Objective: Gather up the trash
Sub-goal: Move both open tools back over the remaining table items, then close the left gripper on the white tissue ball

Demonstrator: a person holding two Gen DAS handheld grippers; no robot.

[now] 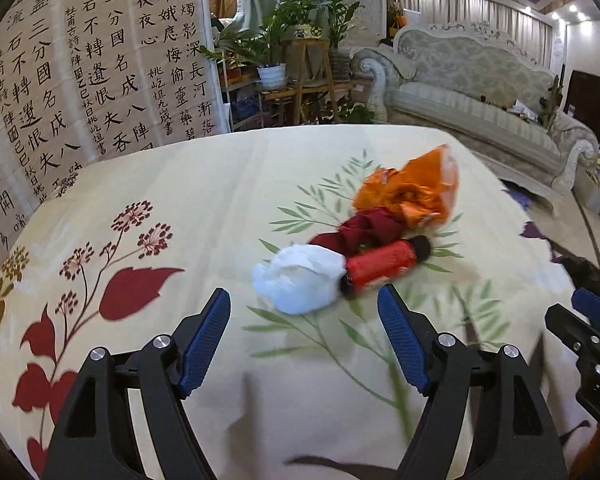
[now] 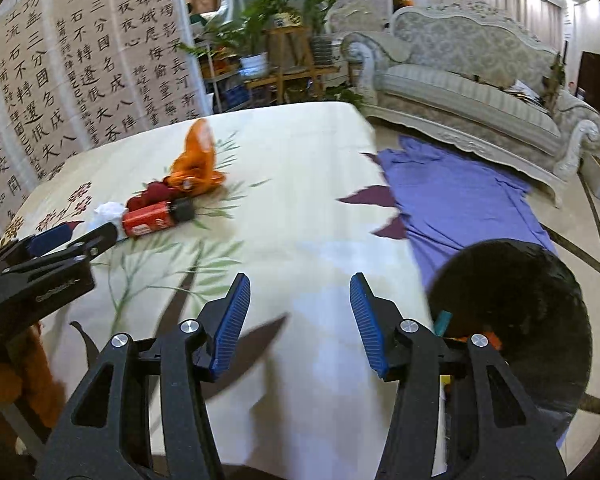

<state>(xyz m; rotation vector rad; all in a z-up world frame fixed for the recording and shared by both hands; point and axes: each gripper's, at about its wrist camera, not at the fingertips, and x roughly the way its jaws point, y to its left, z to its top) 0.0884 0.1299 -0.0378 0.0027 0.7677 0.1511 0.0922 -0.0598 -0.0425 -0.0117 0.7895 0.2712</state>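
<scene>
White crumpled tissue (image 1: pixel 300 282), a red can (image 1: pixel 384 266), a maroon wrapper (image 1: pixel 366 228) and an orange wrapper (image 1: pixel 412 192) lay uncollected on the floral tablecloth (image 1: pixel 180 184). Left gripper (image 1: pixel 304 336) and right gripper (image 2: pixel 300 320) were spread, empty; the black bin (image 2: pixel 516 280) already held some scraps.

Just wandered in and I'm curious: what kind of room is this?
Most likely a home living room: an ornate pale sofa stands along the wall, potted plants fill a wooden stand, and large calligraphy sheets hang beside a table with a floral tablecloth.
</scene>
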